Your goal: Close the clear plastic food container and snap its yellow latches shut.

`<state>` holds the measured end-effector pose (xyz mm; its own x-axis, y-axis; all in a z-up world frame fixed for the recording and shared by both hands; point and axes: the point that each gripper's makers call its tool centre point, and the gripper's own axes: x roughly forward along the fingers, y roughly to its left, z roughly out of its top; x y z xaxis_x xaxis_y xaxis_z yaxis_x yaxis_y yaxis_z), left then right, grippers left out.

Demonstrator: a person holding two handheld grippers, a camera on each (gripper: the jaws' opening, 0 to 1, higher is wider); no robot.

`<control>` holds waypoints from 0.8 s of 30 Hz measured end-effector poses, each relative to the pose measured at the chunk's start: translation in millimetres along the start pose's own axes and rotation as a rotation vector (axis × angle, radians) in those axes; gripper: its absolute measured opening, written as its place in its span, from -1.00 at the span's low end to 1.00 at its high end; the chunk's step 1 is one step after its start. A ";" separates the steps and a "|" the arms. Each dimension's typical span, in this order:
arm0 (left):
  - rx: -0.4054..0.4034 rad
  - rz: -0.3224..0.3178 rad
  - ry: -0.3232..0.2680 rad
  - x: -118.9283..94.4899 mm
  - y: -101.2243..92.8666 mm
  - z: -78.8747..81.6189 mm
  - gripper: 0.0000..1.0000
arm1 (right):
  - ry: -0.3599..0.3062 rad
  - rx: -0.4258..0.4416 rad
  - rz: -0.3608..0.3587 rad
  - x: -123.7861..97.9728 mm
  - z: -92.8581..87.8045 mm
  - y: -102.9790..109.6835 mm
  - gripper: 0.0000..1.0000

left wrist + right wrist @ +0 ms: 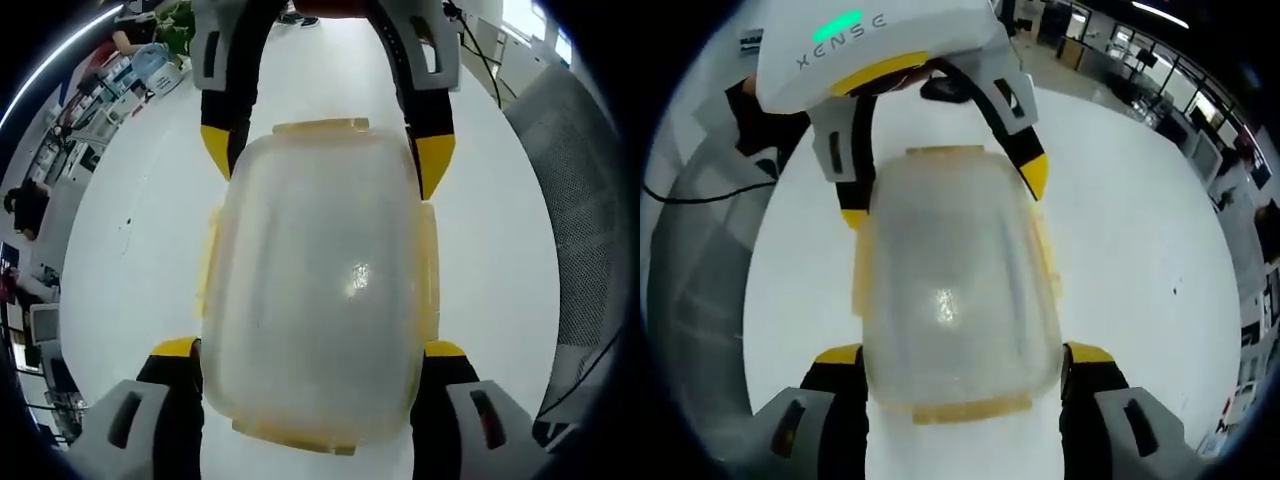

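- Left tool (314, 350), bottom of the left gripper view: yellow-tipped jaws spread wide, clasping the near end of the clear plastic food container (320, 280).
- Right tool (962, 358) likewise grips the container's opposite end.
- Container mid-frame, yellow latches (428, 262) along its edges.
- White tabletop (140, 230) behind.

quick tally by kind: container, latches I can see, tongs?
Clear plastic food container: 1
Yellow latches visible in the left gripper view: 4, far end, near end, left side, right side
Tongs: 2, the left tongs and the right tongs, each straddling one end of the container
Total: 7
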<state>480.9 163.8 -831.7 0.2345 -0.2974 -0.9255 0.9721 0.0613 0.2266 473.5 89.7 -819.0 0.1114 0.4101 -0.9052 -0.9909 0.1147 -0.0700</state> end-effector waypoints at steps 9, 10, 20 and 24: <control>-0.003 0.002 0.003 2.2 10.3 -1.4 0.76 | 0.000 -0.007 0.000 2.4 2.4 -11.6 0.59; -0.008 0.003 0.003 2.4 11.6 -1.6 0.76 | 0.001 -0.009 0.000 2.7 2.5 -12.7 0.59; -0.015 0.005 0.002 4.1 20.6 -2.9 0.76 | -0.003 -0.016 -0.001 4.1 4.4 -21.9 0.59; -0.016 0.005 0.001 4.6 22.7 -2.9 0.76 | -0.008 -0.016 -0.003 4.5 4.9 -24.1 0.59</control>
<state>504.0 166.6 -831.6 0.2398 -0.2956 -0.9247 0.9708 0.0778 0.2269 498.2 93.2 -819.3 0.1146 0.4169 -0.9017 -0.9917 0.1013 -0.0792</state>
